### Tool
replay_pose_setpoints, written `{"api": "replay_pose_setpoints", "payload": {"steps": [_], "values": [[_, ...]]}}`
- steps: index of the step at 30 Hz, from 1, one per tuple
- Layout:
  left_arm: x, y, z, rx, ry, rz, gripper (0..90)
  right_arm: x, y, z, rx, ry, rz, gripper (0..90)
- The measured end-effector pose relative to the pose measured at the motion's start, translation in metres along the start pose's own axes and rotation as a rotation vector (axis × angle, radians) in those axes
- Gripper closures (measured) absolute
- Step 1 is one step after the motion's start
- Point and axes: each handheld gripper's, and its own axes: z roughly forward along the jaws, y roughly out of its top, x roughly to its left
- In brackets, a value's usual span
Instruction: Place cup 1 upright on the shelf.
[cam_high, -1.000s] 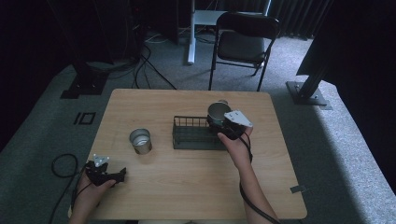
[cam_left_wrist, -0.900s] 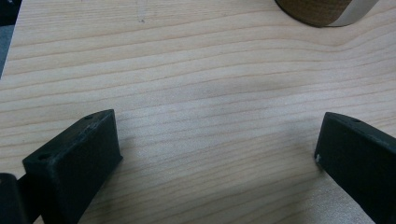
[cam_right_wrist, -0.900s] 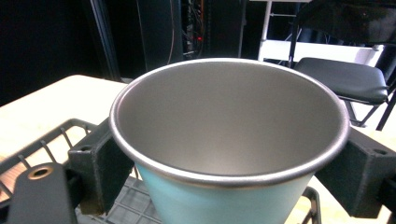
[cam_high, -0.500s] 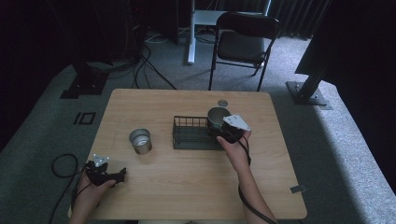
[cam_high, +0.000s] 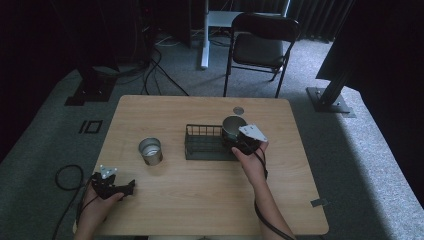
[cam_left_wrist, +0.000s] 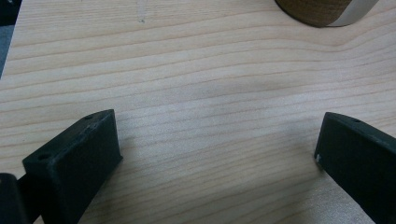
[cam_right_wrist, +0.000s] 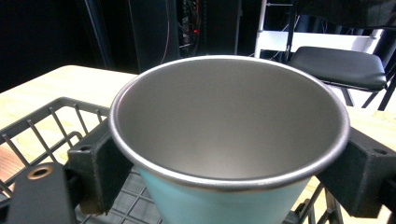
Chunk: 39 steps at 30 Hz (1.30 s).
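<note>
Cup (cam_right_wrist: 229, 154) lower, pale blue outside

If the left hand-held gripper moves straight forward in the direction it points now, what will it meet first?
Probably the metal cup standing alone on the table. The left hand-held gripper is open over bare wood, and the cup's base lies ahead, slightly off to one side, so it might pass narrowly.

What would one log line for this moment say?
right tool: shut on cup, over basket | left tool: open, resting on table | second cup: on table
</note>
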Motion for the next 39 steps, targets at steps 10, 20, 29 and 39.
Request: {"api": "replay_pose_setpoints", "payload": {"steps": [10, 20, 29, 39], "values": [[0.000, 0.000, 0.000, 0.000, 0.000, 0.000, 0.6, -0.001, 0.003, -0.001, 0.030, 0.026, -0.009, 11.8], [0.000, 0.000, 0.000, 0.001, 0.000, 0.000, 0.6, -0.004, 0.003, -0.008, 0.026, 0.067, -0.015, 10.8], [0.000, 0.000, 0.000, 0.000, 0.000, 0.000, 0.6, -0.005, 0.002, -0.012, 0.020, 0.072, -0.029, 10.8], [0.000, 0.000, 0.000, 0.001, 0.000, 0.000, 0.6, -0.009, -0.001, -0.021, 0.022, 0.085, -0.046, 10.8]]}}
